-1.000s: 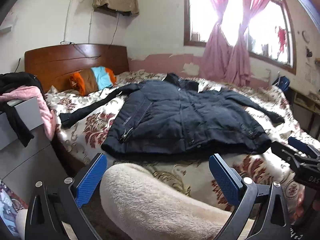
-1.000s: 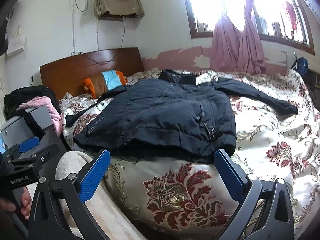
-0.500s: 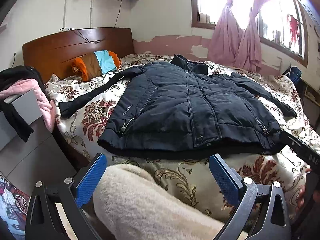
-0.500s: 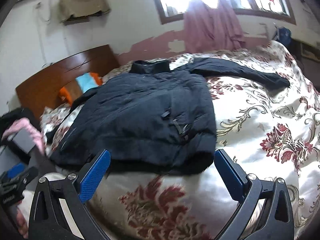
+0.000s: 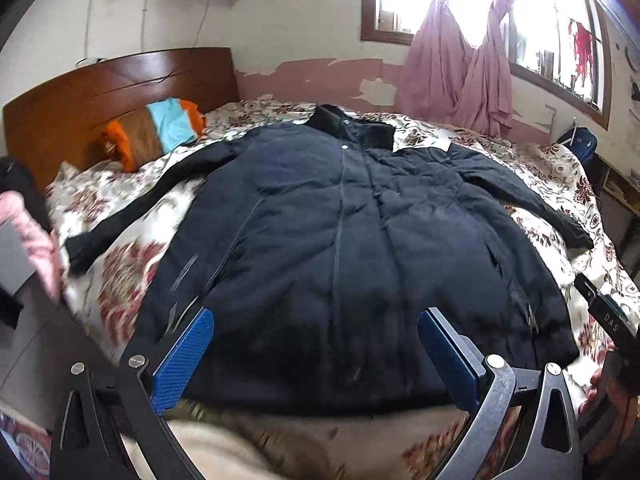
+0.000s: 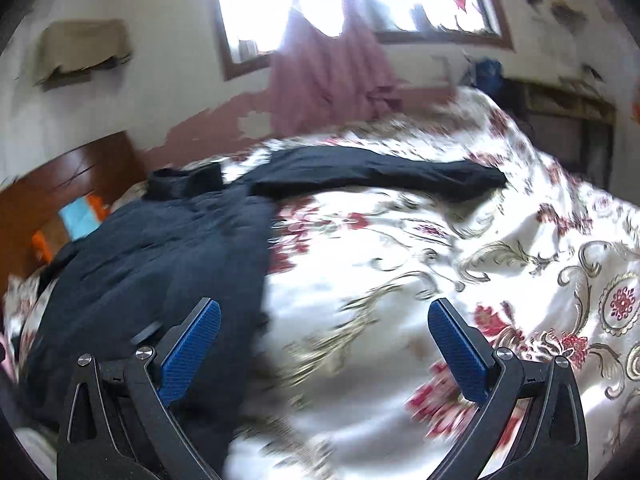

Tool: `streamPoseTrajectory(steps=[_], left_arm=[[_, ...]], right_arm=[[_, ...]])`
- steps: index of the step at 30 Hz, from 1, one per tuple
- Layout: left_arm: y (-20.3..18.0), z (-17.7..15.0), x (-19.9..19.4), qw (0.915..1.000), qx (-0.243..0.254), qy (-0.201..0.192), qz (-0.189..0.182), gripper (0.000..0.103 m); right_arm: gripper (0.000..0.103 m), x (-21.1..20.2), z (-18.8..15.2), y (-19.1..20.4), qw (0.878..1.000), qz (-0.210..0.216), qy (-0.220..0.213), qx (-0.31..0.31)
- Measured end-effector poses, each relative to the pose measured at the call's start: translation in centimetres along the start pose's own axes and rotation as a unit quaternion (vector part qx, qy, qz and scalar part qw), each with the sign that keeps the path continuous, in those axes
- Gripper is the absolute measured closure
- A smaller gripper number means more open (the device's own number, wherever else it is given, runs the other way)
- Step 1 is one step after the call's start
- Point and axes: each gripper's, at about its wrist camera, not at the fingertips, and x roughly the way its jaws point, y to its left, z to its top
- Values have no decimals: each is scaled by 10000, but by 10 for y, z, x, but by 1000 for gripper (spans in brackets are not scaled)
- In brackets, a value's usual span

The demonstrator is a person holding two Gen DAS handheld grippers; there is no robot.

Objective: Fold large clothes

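A large dark navy padded jacket [image 5: 344, 240] lies flat, front up, on the floral bedspread [image 5: 120, 276], sleeves spread to both sides. My left gripper [image 5: 316, 356] is open and empty, just above the jacket's hem. My right gripper [image 6: 324, 344] is open and empty over the bedspread [image 6: 400, 260], just right of the jacket body [image 6: 160, 256]. The jacket's right sleeve [image 6: 372, 172] stretches across the bed beyond it. Part of the right gripper [image 5: 612, 316] shows at the left wrist view's right edge.
A wooden headboard [image 5: 100, 96] with an orange, brown and blue pillow [image 5: 156, 128] is at the back left. Pink and black clothes [image 5: 24, 216] hang over a grey cabinet at left. Pink curtains [image 5: 456, 76] hang at the window behind. A dark shelf [image 6: 568, 128] stands at the bed's right side.
Both grippers have moved forward and closer to the bed. The left now hovers over the jacket's hem; the right has swung right, toward the jacket's right edge and sleeve.
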Motion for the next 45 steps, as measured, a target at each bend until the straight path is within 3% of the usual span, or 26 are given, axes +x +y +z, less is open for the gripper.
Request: streamPoseTrajectory(steps=[3, 8, 13, 15, 19, 21, 24, 28, 31, 32, 34, 37, 39, 42, 45], left_arm=[[-14, 19, 19, 9999, 97, 29, -74, 0], [-37, 49, 56, 9995, 172, 43, -267, 0], [-60, 78, 101, 9976, 177, 192, -638, 0], [-71, 90, 120, 9965, 238, 273, -753, 0], [-96, 115, 167, 9925, 269, 631, -1016, 0], [-105, 127, 192, 9897, -84, 949, -1072, 0], [-115, 138, 220, 9810, -670, 1148, -1416, 0], [-135, 143, 262, 9747, -997, 1253, -1562, 0], [-145, 128, 290, 9650, -1149, 1534, -1790, 0], [-148, 119, 297, 9642, -1104, 1611, -1795, 1], [-156, 112, 299, 9709, -769, 1522, -1681, 1], [-169, 108, 298, 9781, -278, 1453, -1462, 0], [-169, 107, 300, 9780, -199, 1472, -1467, 0], [-160, 106, 304, 9729, -396, 1525, -1691, 0], [-151, 107, 304, 9673, -617, 1496, -1954, 0]], right_arm=[[1, 24, 18, -34, 9960, 209, 243, 834], [1, 58, 44, -71, 9867, 275, 360, 1563], [1, 122, 64, -89, 9675, 741, 826, 2270], [1, 140, 72, -86, 9686, 729, 862, 2216], [1, 170, 100, -78, 9823, 375, 801, 1652], [1, 180, 112, -85, 9823, 141, 819, 1680], [1, 192, 126, -103, 9759, 161, 893, 1986], [1, 219, 132, -132, 9591, 350, 962, 2639], [1, 244, 128, -145, 9447, 462, 1027, 3081], [2, 246, 127, -143, 9437, 388, 975, 3138], [2, 252, 129, -137, 9430, 215, 848, 3211], [19, 260, 134, -133, 9393, 93, 771, 3342], [54, 263, 140, -133, 9357, 22, 746, 3447], [84, 262, 161, -127, 9368, -187, 769, 3407], [92, 242, 193, -113, 9516, -153, 538, 3021]])
